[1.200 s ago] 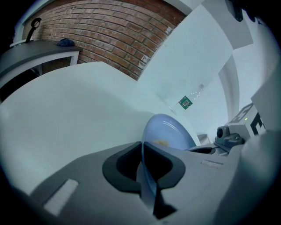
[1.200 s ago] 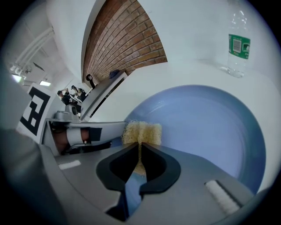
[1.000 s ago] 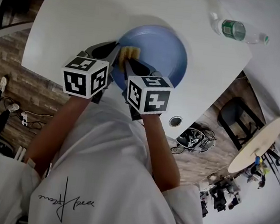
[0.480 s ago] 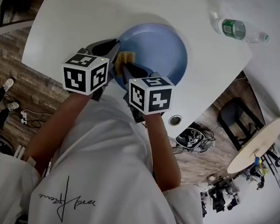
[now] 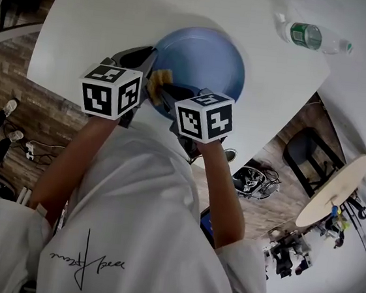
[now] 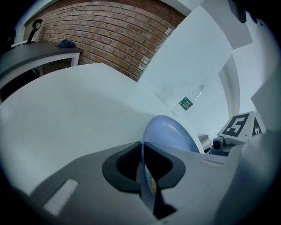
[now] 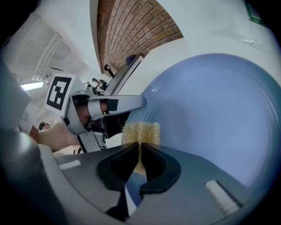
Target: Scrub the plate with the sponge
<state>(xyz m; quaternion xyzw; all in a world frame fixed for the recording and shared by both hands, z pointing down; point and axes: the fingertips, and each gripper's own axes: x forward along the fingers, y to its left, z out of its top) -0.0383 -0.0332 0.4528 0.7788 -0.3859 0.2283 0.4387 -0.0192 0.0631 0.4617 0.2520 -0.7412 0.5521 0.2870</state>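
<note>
A blue plate (image 5: 205, 63) is tilted up off the white table (image 5: 106, 15). My left gripper (image 5: 148, 63) is shut on its near-left rim, and the plate's edge (image 6: 164, 132) runs between the jaws in the left gripper view. My right gripper (image 5: 160, 84) is shut on a yellow sponge (image 5: 159, 79). The sponge (image 7: 140, 133) presses against the plate's (image 7: 210, 114) inner face near the left gripper (image 7: 105, 110).
A clear water bottle (image 5: 308, 38) with a green label lies at the table's far right; it shows again as a bottle (image 6: 188, 102) beyond the plate. A brick wall (image 6: 105, 35) stands behind. The table's near edge is close under my arms.
The right gripper and sponge slid toward the plate's near-left rim, closer to the left gripper. The plate has tipped up a little more.
</note>
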